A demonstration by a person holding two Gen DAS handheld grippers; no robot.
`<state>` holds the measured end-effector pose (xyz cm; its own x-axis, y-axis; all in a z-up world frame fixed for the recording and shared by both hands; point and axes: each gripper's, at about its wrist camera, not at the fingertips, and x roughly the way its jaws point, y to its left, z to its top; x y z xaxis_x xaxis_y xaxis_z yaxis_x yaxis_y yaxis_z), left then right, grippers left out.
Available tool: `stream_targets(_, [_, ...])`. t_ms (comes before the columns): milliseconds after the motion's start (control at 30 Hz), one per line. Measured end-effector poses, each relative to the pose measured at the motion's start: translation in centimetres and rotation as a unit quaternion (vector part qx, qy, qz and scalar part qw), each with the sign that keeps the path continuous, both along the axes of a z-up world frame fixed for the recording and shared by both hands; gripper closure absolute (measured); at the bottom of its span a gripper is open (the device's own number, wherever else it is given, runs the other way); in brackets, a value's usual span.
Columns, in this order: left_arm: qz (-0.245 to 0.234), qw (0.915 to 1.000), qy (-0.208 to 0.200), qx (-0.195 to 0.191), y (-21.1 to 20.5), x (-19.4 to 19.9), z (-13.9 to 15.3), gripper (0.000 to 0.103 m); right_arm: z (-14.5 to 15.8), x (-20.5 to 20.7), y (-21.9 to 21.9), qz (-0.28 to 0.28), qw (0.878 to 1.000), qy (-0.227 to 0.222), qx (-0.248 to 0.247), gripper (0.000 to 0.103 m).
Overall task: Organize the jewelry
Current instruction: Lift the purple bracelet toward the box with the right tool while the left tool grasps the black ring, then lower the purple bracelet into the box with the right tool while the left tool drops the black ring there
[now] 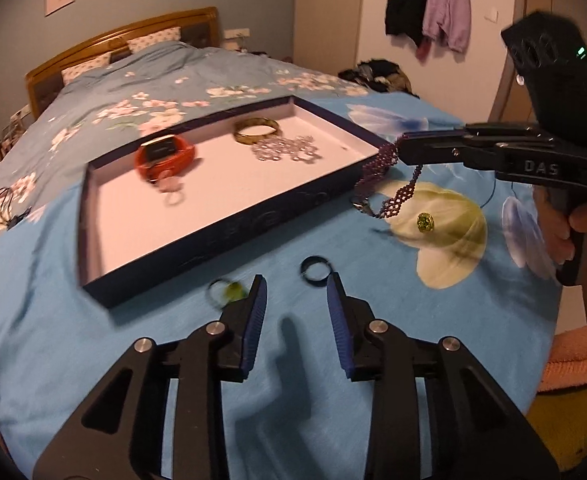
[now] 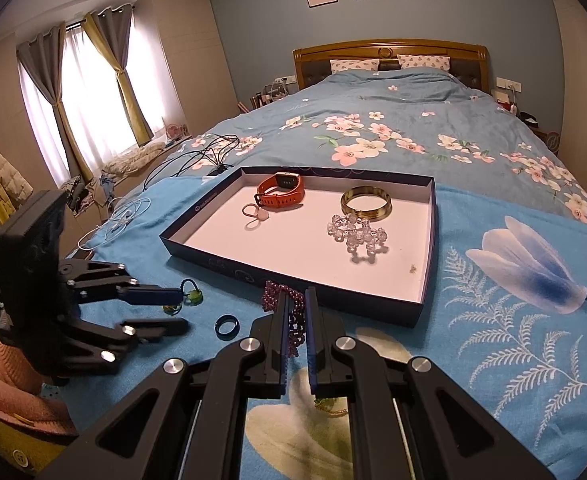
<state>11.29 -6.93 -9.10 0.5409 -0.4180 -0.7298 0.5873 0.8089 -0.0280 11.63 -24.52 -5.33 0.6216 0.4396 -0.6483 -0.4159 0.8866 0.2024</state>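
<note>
Dangling purple bracelet [image 1: 385, 184] from right tongs [image 1: 403, 148], clasp visible only leftward

Both views are dim and warm-tinted, with heavy fisheye bending and black vignette at the corners. In the right wrist view daylight glares white through the curtained window [image 2: 89, 92] at the upper left, washing out detail there. The left wrist view is motion-blurred: the tray [image 1: 229, 236] and its contents smear, edges soft. The left gripper [image 1: 295, 300] throws a soft shadow onto the bedspread [image 1: 373, 264] at the lower centre.
</note>
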Motion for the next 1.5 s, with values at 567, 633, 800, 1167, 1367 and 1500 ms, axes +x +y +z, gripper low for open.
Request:
stream_targets(567, [-0.012, 0.9992, 0.023, 0.031, -3.0, 1.9, -1.7, 0.081, -0.2, 0.4, -0.5, 0.000, 1.000, 0.001, 0.012, 0.097])
stream_targets(633, [-0.010, 0.9995, 0.019, 0.022, -2.6, 1.8, -1.4, 0.081, 0.0, 0.4, -0.5, 0.001, 1.000, -0.002, 0.013, 0.097])
stream_targets(800, [0.001, 1.0000, -0.001, 0.002, -1.5, 1.6, 0.4, 0.081, 0.9, 0.6, -0.6, 0.001, 1.000, -0.013, 0.016, 0.097])
stream_targets(1167, [0.040, 0.9977, -0.049, -0.025, 1.2, 3.0, 4.4, 0.081, 2.4, 2.3, -0.2, 0.001, 0.999, -0.036, 0.014, 0.097])
stream_targets(1367, [0.058, 0.9964, -0.059, -0.019, 2.0, 4.2, 5.0, 0.081, 2.5, 4.0, 0.0, -0.002, 0.999, -0.033, 0.022, 0.097])
stream_targets(1500, [0.066, 0.9960, -0.059, -0.016, 2.2, 5.1, 4.8, 0.081, 2.2, 5.2, 0.2, -0.008, 0.999, -0.027, 0.025, 0.097])
